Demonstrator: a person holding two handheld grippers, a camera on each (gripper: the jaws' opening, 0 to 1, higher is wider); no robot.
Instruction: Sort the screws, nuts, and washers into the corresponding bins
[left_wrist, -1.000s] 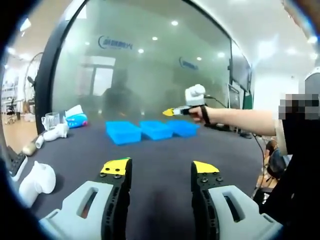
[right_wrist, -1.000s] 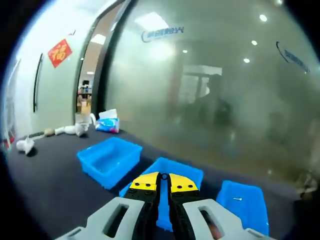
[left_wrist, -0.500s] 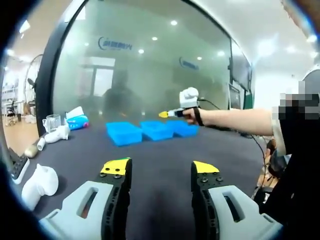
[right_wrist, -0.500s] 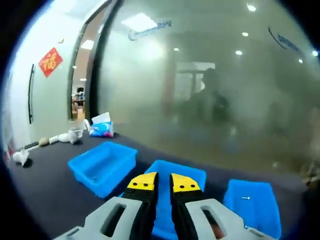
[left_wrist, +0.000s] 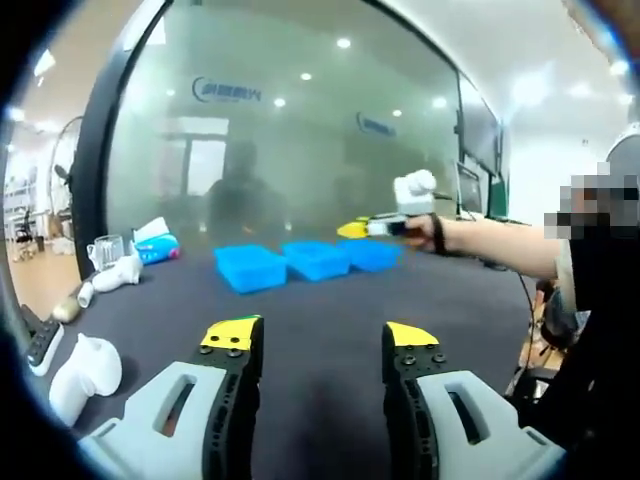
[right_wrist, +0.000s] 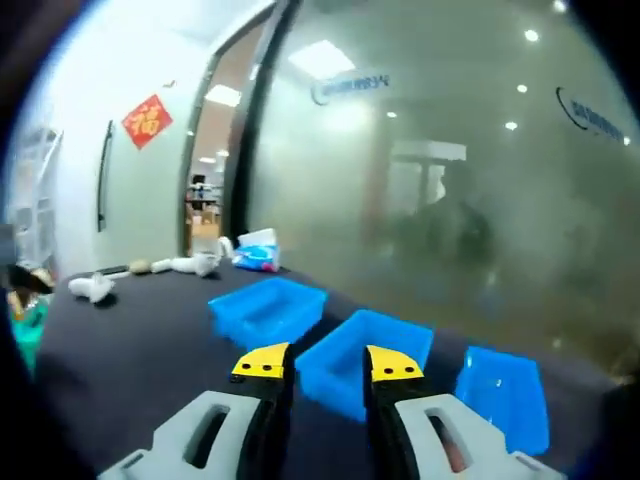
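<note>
Hovering above the dark bench (left_wrist: 320, 300), the left claw (left_wrist: 318, 340) has its yellow-tipped jaws wide apart with nothing between them. Three blue bins stand in a row toward the far side of the bench: the left bin (left_wrist: 248, 267), the middle bin (left_wrist: 315, 258) and the right bin (left_wrist: 372, 254), set close side by side. In the left gripper view the right claw (left_wrist: 358, 229) is held out on a person's outstretched arm (left_wrist: 490, 245), above the bins' right end.

In the right gripper view the right claw (right_wrist: 326, 362) looks down on the same row, the left bin (right_wrist: 268, 309), the middle bin (right_wrist: 366, 347) and the right bin (right_wrist: 503, 392). Its jaws stand a little apart and hold nothing that can be seen.

No screws, nuts or washers can be made out on the bench or in the bins at this size and blur, so how much is already sorted cannot be told. As a judgement, with both claws empty, any part still to be sorted would have to be found and picked up first. A white object (left_wrist: 82, 366) lies on the bench at the near left, and a blue packet (right_wrist: 257, 258) sits at the far edge.
</note>
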